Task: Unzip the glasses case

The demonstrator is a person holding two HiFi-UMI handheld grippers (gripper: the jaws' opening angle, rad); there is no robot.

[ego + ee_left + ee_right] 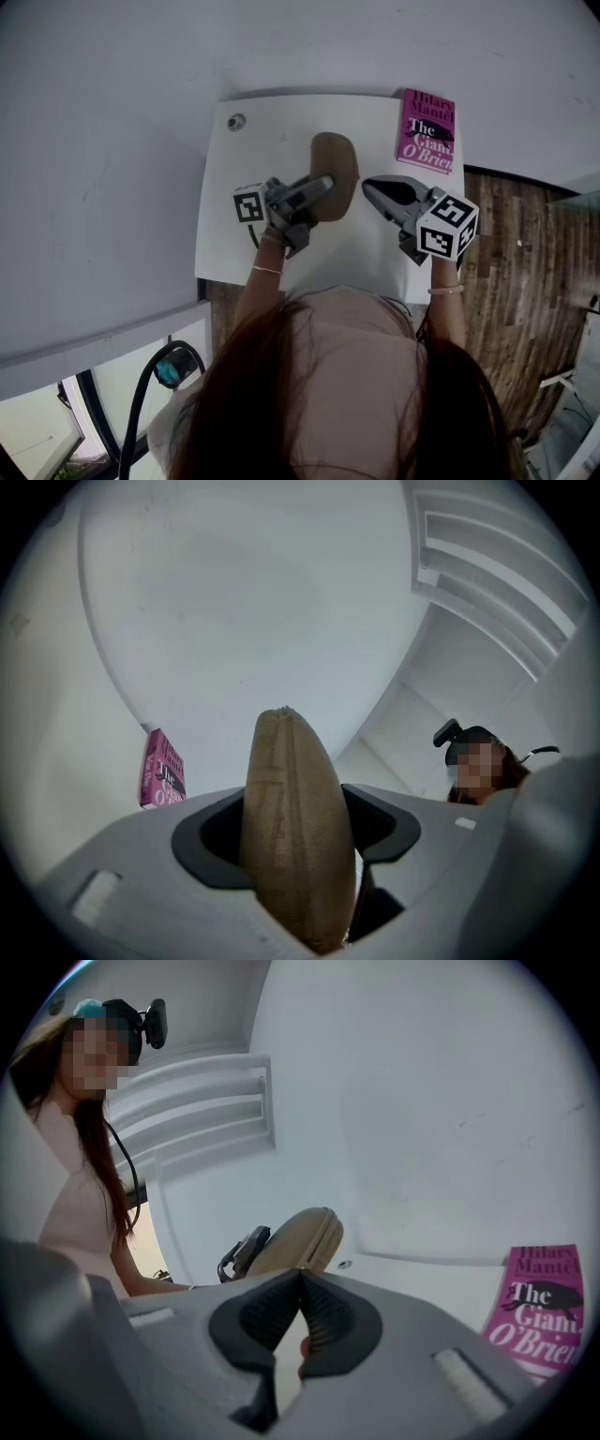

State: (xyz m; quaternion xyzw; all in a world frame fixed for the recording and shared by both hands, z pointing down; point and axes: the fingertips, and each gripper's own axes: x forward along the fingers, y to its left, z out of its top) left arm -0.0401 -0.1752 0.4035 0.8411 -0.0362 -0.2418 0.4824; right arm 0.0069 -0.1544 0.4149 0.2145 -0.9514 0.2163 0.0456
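Note:
The tan fabric glasses case (pixel 336 169) is over the middle of the white table (pixel 225 244). My left gripper (pixel 321 186) is shut on its near end from the left. In the left gripper view the case (pixel 295 799) stands on edge between the two dark pads, its zipped seam running up to the tip. My right gripper (pixel 368 186) is shut with nothing in it, its tip just right of the case and apart from it. In the right gripper view the closed pads (pixel 300 1277) meet in front of the case (pixel 300 1237).
A pink paperback book (pixel 427 131) lies at the table's far right corner, also seen as the book (pixel 161 771) and the book (pixel 542 1309). A small round fitting (pixel 236 121) sits at the far left corner. Wooden floor (pixel 525 244) lies to the right.

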